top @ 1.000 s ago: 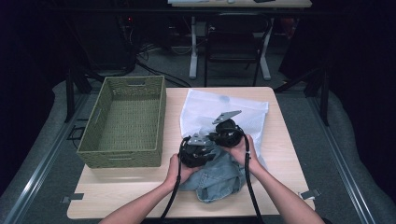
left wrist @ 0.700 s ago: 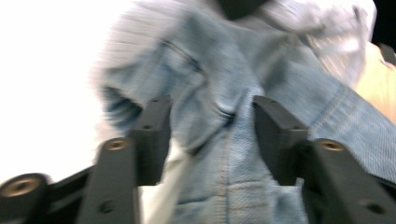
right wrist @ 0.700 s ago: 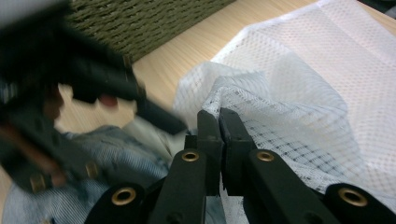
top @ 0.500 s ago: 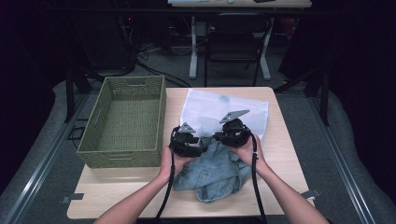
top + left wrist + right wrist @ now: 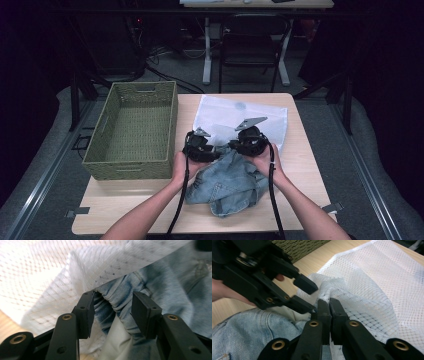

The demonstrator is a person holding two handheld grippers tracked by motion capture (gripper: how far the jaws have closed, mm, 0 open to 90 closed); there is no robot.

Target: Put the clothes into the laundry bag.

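gripping white mesh bag (image 5: 372,287), right claw (image 5: 329,305) beside unlabelled jeans (image 5: 227,180).

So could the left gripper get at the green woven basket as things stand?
Probably yes. The left gripper is open, with bunched denim jeans between its jaws but not clamped. The basket sits just to its left, with bare table between them.

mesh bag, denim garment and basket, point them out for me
white mesh bag (image 5: 260,112), high view, on its flat far part on the table.
denim garment (image 5: 227,182), high view, on the crumpled middle between the hands.
green woven basket (image 5: 131,167), high view, on its near wall.
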